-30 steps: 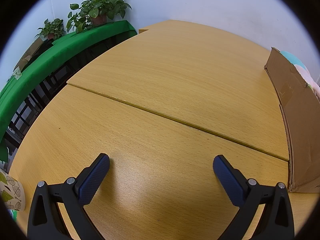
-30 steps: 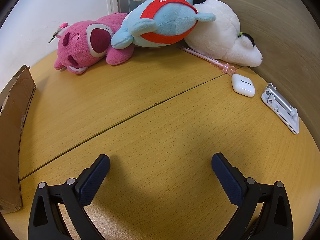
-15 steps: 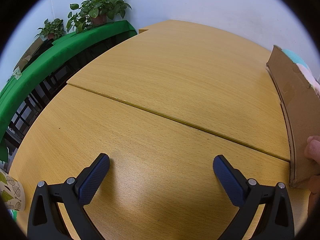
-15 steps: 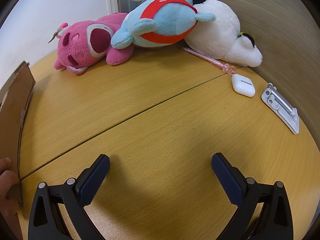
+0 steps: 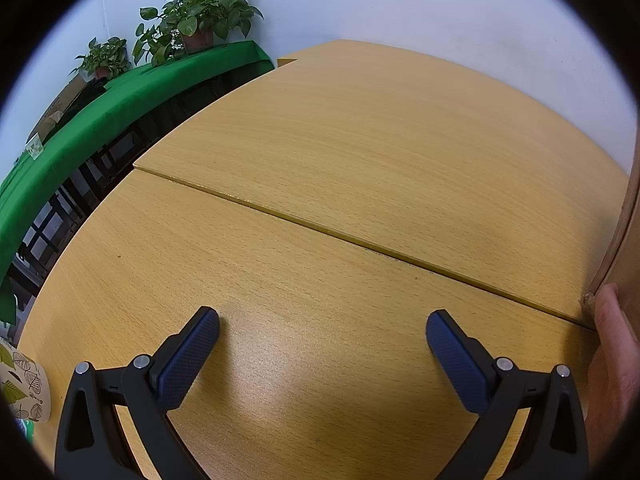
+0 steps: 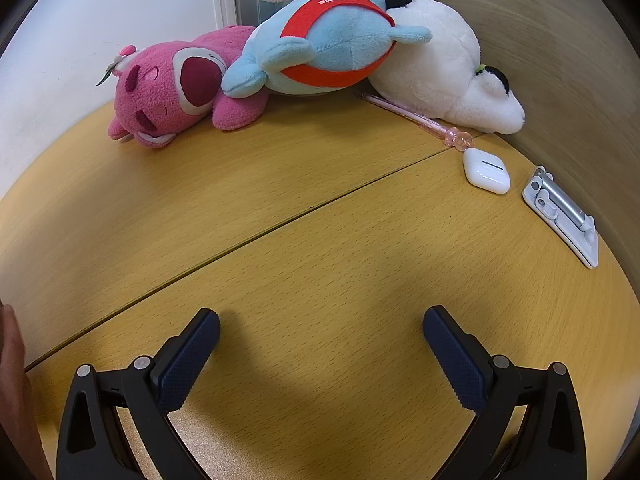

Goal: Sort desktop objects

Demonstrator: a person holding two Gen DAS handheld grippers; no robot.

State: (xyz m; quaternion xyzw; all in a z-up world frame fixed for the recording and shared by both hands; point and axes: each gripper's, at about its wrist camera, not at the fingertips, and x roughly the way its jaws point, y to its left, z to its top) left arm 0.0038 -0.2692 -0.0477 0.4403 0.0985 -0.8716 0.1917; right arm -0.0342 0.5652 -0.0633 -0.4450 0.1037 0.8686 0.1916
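Resting wide apart, empty: left gripper (image 5: 322, 330) and right gripper (image 6: 320, 328) fingers over desk (image 6: 320, 240); far: pink plush (image 6: 168, 88), earbud case (image 6: 486, 170), pen (image 6: 416, 118).

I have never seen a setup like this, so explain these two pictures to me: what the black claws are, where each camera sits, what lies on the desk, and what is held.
There is no robot. A person holds two hand grippers, each with a fisheye camera looking along its fingers.

The left wrist view shows the left gripper, black with blue pads, open and empty over the light wooden desk. A brown cardboard piece stands at the right edge with a bare hand against it. A leaf-patterned paper cup sits at the lower left.

The right wrist view shows the right gripper, also open and empty. Ahead lie a pink plush bear, a blue plush with a red band, a white plush, a pink pen, a white earbud case and a white and silver folding stand.
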